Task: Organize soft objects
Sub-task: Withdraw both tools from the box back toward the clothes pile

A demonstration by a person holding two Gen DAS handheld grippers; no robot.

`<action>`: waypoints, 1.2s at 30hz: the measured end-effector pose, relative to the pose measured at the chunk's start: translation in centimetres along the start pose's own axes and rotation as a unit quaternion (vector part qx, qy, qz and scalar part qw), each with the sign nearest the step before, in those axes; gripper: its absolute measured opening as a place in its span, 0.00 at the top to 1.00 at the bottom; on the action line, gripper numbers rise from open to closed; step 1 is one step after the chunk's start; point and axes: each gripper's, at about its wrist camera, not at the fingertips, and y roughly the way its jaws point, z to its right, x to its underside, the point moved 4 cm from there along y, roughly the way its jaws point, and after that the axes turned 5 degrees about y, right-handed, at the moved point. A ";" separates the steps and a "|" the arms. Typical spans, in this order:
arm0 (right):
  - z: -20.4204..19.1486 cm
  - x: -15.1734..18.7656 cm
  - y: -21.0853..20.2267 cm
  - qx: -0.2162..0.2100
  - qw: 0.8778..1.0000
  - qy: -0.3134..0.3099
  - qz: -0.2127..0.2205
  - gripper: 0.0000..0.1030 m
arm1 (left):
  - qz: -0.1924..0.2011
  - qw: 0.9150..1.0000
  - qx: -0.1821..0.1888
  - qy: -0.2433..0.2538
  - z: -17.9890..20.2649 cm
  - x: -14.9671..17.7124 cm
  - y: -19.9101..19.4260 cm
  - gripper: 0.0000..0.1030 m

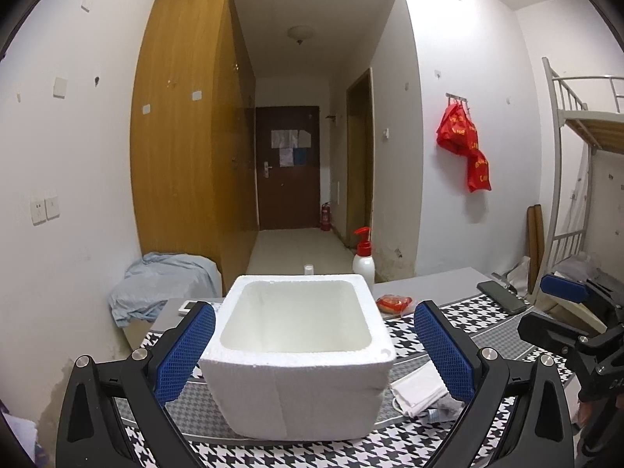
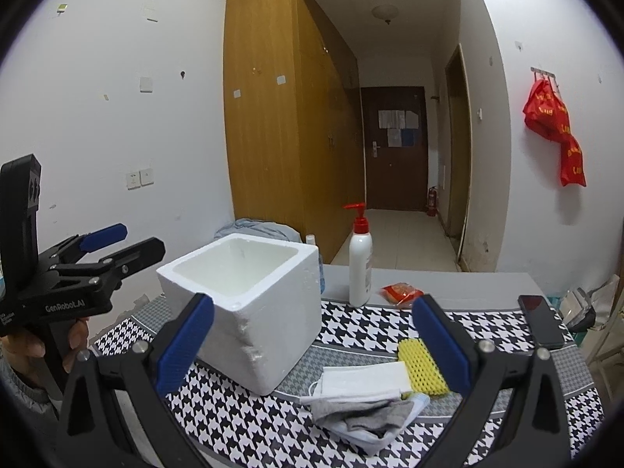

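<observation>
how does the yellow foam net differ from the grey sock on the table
The yellow foam net is bright, open-meshed and lies flat, farther from the camera beside the white face mask. The grey sock is dull, plain knit and crumpled in a heap nearer the camera, below the mask. Both are soft things lying on the houndstooth cloth to the right of the empty foam box, outside it.
</observation>
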 end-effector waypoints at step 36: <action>2.5 4.9 -6.6 0.067 0.997 0.036 0.025 0.00 | 0.024 0.997 0.078 0.009 6.2 3.9 -3.2 0.01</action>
